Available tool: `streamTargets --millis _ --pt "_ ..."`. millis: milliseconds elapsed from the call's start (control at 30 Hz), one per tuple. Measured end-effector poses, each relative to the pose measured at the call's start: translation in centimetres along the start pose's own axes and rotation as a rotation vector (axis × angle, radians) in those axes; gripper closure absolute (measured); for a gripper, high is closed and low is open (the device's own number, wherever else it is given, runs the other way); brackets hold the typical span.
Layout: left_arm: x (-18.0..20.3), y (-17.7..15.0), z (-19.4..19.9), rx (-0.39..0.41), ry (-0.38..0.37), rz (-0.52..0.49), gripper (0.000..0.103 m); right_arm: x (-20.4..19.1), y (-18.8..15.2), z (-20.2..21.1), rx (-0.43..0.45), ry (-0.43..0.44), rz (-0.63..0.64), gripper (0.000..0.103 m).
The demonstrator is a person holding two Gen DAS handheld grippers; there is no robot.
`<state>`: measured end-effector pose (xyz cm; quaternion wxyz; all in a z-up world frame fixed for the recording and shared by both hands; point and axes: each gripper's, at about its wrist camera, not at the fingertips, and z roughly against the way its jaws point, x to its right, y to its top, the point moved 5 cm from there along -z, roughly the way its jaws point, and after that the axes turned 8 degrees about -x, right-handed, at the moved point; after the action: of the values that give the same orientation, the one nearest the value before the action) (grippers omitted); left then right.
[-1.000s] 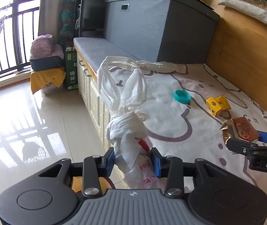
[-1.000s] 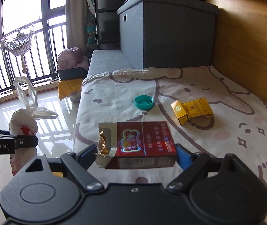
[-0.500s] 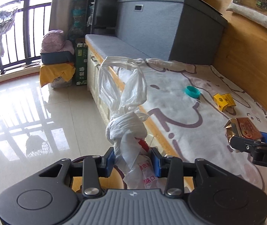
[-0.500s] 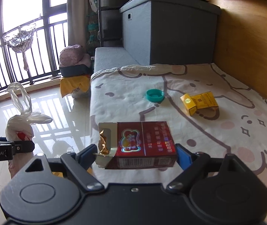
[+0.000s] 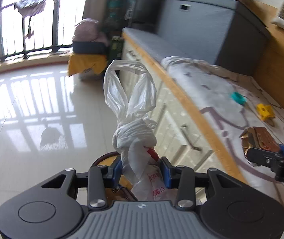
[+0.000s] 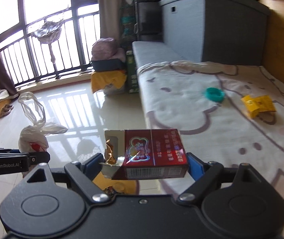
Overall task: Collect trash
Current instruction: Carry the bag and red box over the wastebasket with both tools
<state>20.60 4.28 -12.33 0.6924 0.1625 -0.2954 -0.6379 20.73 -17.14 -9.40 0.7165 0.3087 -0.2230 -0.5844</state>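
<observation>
Since the red pack is only thin card with its lid torn open and gold foil spilling out at one end, I judge it light and easy to crush, so my right tongs pinch it across its length, one pad at each end, just firmly enough to keep it level. It hangs in the air off the edge of the bed, over the shiny floor. In my left tongs I have the white bag, squeezed at the neck just below its knot, its two loop handles standing up above. The bag is soft and slick, I reckon, and would slip if taken by the belly; the bunched neck is the place to hold it. It too is off the bed, further out over the floor than the pack. Under both tongs I glimpse a round, dark-rimmed bin with wrappers inside, beside the bed's drawers; that looks like where both are bound. On the bed, well behind the pack, a teal cap and a yellow pack lie near each other, not yet collected. The cap looks stiff and small; the yellow pack, open too, should handle like the red one.
</observation>
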Motion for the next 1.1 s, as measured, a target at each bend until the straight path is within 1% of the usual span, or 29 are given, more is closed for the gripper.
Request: streamTargets --millis 167,367,567,667,800,867,933,1033,1100 --pt "-3.4 -1.0 -1.4 -0.024 0.017 0.095 0.061 -2.2 -0.4 -1.6 -0.035 0.023 0.038 0.014" --pt "-6.8 -2.3 -3.6 -0.063 0.036 0.171 0.061 -4.2 -0.6 -3.9 -0.086 0.038 0.084 0.014" --pt "-9.4 -4.3 -7.0 -0.137 0.029 0.257 0.061 -5.6 -1.5 -7.4 -0.159 0.062 0.095 0.014" --pt "-10.3 -5.1 -8.8 -0.173 0.008 0.313 0.061 -6.0 -2.0 -9.2 -0.198 0.073 0.086 0.014" --pt "-11.7 -5.4 -11.4 -0.179 -0.071 0.470 0.061 -6.1 -2.2 -11.1 -0.234 0.087 0.058 0.014" --pt "-11.9 -5.4 -12.8 -0.188 -0.095 0.524 0.061 -6.1 -2.1 -11.9 -0.246 0.094 0.038 0.014" --pt "-11.6 -5.7 -14.6 -0.221 -0.111 0.543 0.061 -6.0 -2.0 -12.8 -0.255 0.101 0.018 0.014" --pt "-11.0 -6.2 -16.9 -0.276 -0.119 0.542 0.061 -6.0 -1.8 -13.9 -0.268 0.099 0.007 0.014" --pt "-11.0 -6.8 -18.3 -0.300 -0.140 0.581 0.061 -6.1 -1.8 -14.7 -0.278 0.095 0.008 0.014"
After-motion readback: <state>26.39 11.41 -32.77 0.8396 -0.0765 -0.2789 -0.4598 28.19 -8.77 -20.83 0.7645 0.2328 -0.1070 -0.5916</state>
